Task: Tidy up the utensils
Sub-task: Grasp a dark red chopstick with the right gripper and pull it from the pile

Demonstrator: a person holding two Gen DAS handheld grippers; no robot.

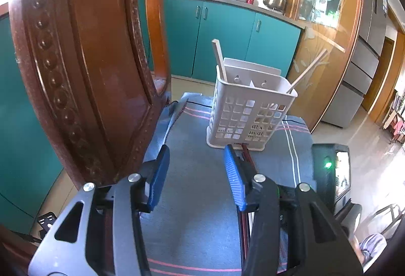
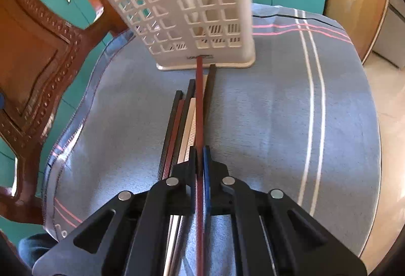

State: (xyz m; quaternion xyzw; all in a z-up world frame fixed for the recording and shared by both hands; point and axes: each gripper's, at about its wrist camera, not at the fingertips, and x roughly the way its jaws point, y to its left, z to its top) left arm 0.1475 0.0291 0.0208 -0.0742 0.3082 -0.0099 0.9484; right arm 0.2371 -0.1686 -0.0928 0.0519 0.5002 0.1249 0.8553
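Right gripper (image 2: 200, 149) pointed steeply down at the blue striped cloth (image 2: 278, 124), jaws pinched together on a single reddish-brown chopstick (image 2: 199, 104). That stick runs straight ahead from between the pads, its far tip reaching the foot of the white slotted utensil holder (image 2: 192, 10). Beside it, just left of the pads and partly under them, a loose bundle of chopsticks (image 2: 181, 119) lies flat on the cloth: dark, reddish and pale ones, roughly parallel; one more dark stick just right of the gripped one. Left gripper (image 1: 197, 167) hangs over the same cloth with jaws partly apart, nothing between the blue pads (image 1: 158, 174). Utensil holder (image 1: 250, 109) stands upright ahead and slightly right of it; pale chopsticks (image 1: 219, 58) lean out of its compartments, left and right. Carved wooden chair back (image 1: 83, 61) close on the left gripper's left.
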